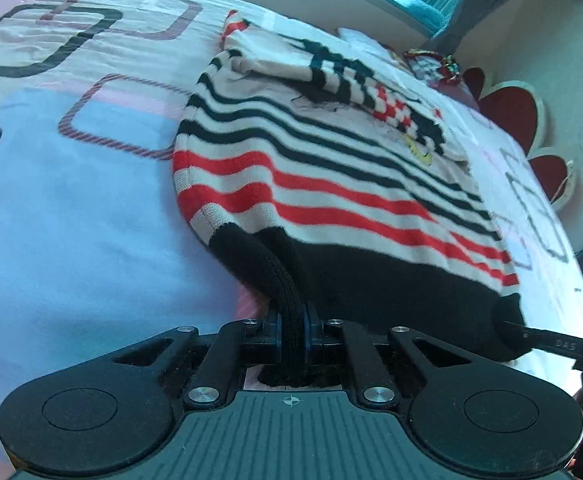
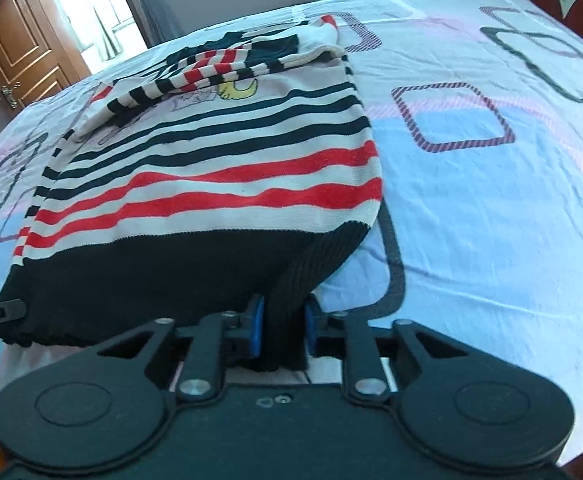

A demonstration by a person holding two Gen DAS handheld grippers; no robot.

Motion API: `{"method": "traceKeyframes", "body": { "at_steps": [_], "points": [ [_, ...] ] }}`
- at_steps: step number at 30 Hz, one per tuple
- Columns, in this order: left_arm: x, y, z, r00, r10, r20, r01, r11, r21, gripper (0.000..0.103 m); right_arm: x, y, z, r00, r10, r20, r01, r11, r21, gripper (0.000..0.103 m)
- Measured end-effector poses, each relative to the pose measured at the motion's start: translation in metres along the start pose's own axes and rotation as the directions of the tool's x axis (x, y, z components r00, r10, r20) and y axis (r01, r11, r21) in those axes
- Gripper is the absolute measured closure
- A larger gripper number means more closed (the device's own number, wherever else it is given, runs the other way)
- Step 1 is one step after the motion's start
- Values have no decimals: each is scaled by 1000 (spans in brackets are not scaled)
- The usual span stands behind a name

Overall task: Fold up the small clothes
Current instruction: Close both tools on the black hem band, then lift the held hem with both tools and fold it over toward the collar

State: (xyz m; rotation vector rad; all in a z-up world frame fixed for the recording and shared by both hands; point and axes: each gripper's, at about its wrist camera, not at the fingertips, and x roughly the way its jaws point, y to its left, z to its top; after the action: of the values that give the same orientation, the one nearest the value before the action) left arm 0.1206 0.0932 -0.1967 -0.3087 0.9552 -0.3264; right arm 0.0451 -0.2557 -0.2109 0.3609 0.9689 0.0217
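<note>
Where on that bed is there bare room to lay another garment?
Bare bedsheet lies along one long side of the striped sweater, and bare sheet along its other side. Crowded: the far end, with the pillow by the headboard.

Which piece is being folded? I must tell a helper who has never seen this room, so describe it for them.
Look at the bed with the pale blue and pink bedsheet printed with square outlines. On it lies a knitted sweater with sleeves folded across its upper part. It alone has black and red stripes on white above a black hem band, which the left gripper and right gripper both pinch.
</note>
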Motion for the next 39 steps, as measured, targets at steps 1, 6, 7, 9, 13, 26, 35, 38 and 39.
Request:
{"method": "traceKeyframes", "body": {
  "at_steps": [1, 6, 7, 9, 13, 26, 35, 38, 39],
  "points": [
    [-2, -1, 3, 1000, -9, 8, 9, 1000, 4, 94, 0, 0, 1, 1000, 14, 1, -14, 1000, 5, 91],
    [-15, -11, 31, 994, -47, 100, 47, 999, 5, 94, -11, 6, 11, 996, 69, 49, -69, 998, -4, 91],
    [-16, -14, 38, 992, -54, 117, 54, 999, 6, 94, -14, 6, 17, 994, 85, 66, -85, 996, -1, 92],
    [-15, -21, 52, 987, -65, 147, 62, 998, 23, 94, -20, 6, 29, 989, 106, 101, -106, 994, 3, 92],
    [-8, -30, 80, 977, -80, 198, 75, 997, 33, 94, -25, 6, 57, 977, 136, 166, -139, 990, 1, 92],
    [61, -44, 187, 950, -43, 308, 49, 999, -11, 94, 27, 12, 166, 946, 167, 279, -162, 986, -42, 92],
    [120, -48, 269, 936, 15, 353, 11, 997, -72, 94, 83, -1, 250, 933, 172, 315, -181, 983, 1, 92],
    [145, -45, 293, 939, 46, 340, -12, 995, -102, 94, 104, -2, 277, 933, 165, 321, -176, 984, 5, 92],
    [155, -43, 300, 944, 60, 325, -24, 993, -116, 94, 111, -3, 286, 934, 164, 319, -176, 984, 10, 92]
  ]
}}
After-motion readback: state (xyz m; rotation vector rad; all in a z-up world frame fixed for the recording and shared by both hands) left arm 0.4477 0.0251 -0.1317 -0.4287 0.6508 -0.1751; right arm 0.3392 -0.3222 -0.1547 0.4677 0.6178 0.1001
